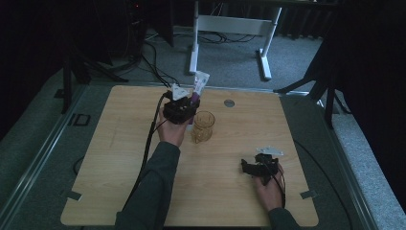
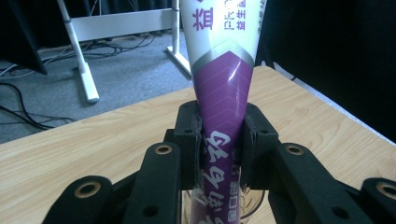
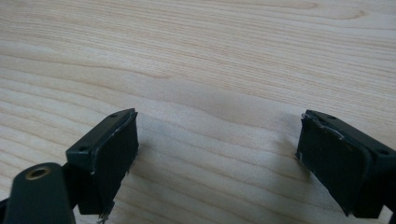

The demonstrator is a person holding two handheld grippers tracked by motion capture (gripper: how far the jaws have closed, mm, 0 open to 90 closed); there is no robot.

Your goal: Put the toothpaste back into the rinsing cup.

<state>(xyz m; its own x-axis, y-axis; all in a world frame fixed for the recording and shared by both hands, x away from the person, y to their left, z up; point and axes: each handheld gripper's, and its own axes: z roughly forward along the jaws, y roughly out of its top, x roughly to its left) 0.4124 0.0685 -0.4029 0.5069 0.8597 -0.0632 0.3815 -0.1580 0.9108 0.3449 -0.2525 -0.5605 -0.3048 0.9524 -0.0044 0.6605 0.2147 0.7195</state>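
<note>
A white and purple tube [image 2: 223, 88] stands upright between the jaws of my left gripper [image 2: 220, 140], which is shut on its purple lower part. From above, the tube [image 1: 201, 82] sticks up over the left gripper [image 1: 187, 106] near the table's back middle. A clear glass cup [image 1: 203, 126] stands just right of that gripper; its rim [image 2: 252, 205] shows below the jaws. My right gripper [image 3: 217, 158] is open, with bare wood between its pads, and rests low at the table's front right [image 1: 250, 167].
The wooden table [image 1: 119, 158] carries a small round metal disc [image 1: 229, 102] near its back edge. Behind the table, a white desk frame [image 1: 230, 33] stands on grey carpet. Black cables trail from both grippers.
</note>
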